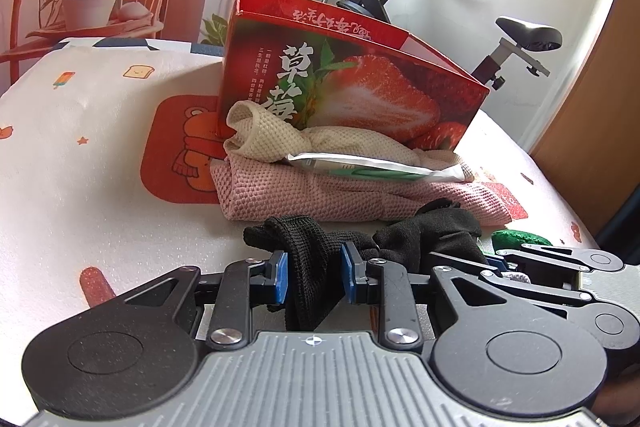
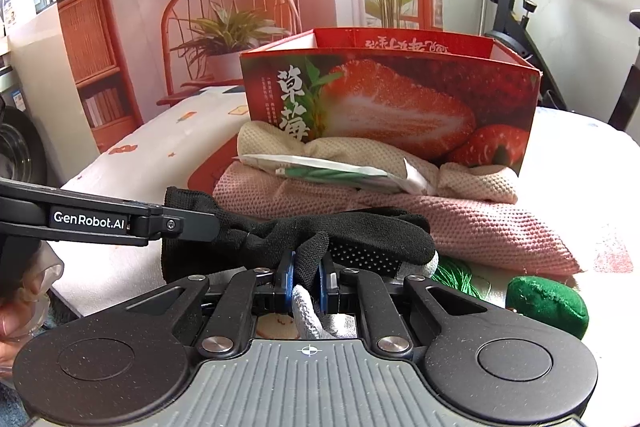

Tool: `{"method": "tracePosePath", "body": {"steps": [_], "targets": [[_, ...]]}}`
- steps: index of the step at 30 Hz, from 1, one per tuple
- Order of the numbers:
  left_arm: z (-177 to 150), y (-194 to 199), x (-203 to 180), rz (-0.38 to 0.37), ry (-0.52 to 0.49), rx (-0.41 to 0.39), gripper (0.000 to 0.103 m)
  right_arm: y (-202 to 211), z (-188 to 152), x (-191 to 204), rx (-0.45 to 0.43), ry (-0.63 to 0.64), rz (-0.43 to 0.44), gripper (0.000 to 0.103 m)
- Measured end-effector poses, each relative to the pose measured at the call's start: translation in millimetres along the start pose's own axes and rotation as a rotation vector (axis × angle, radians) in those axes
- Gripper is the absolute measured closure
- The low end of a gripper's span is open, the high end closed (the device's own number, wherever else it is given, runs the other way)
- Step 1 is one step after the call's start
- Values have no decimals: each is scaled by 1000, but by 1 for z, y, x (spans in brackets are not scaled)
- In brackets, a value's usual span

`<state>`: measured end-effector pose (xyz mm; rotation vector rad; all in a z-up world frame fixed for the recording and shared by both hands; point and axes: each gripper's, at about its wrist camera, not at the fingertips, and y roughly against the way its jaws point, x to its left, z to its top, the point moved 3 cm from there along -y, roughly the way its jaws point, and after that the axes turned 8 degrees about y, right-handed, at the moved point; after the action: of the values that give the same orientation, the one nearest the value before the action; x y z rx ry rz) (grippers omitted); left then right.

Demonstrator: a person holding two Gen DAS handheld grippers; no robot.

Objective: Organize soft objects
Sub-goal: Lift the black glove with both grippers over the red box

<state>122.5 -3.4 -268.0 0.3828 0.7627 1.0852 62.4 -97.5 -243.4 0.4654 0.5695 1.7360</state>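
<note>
**Both grippers on the black glove, box waiting behind**

The step in hand looks like handling the black glove [image 1: 360,239] ahead of stowing or folding it. In the left wrist view it lies across the lower middle of the frame, on the printed bedcover [image 1: 80,155], just in front of the folded pink cloth [image 1: 320,195]. The left gripper [image 1: 314,277] has its blue pads on either side of a hanging fold of the glove near one end, and the fabric fills the gap, so it seems to be pinching that fold, though the pads may only be lightly closed on it.

In the right wrist view, the right gripper [image 2: 307,277] at lower centre is clamped tight on another part of the same glove, where black knit meets a grey-white cuff or lining. The left tool's arm comes in from the left edge of that frame and reaches the glove's far end.

Behind, in the middle of both frames, stands the open red strawberry box [image 2: 392,99]. Against its front leans a cream cloth [image 2: 472,183] on top of the pink one, with a flat white-and-green packet [image 2: 332,171] lying on the stack. A green plush item [image 2: 548,303] sits at the lower right, beside the pink cloth.

The next move probably calls for lifting the glove with both tools together, keeping it taut enough not to drag over the packet, then carrying it upward in frame over the box's near wall.
</note>
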Motion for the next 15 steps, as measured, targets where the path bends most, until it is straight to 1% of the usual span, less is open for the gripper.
{"method": "tracePosePath", "body": {"steps": [6, 10, 15], "targets": [[2, 4, -1, -4, -3, -12, 75, 4, 3, 0, -17, 9, -5, 93], [11, 15, -6, -15, -16, -58, 75, 14, 12, 1, -68, 22, -13, 93], [31, 32, -16, -37, -31, -125, 75, 31, 32, 0, -152, 57, -25, 93]]}}
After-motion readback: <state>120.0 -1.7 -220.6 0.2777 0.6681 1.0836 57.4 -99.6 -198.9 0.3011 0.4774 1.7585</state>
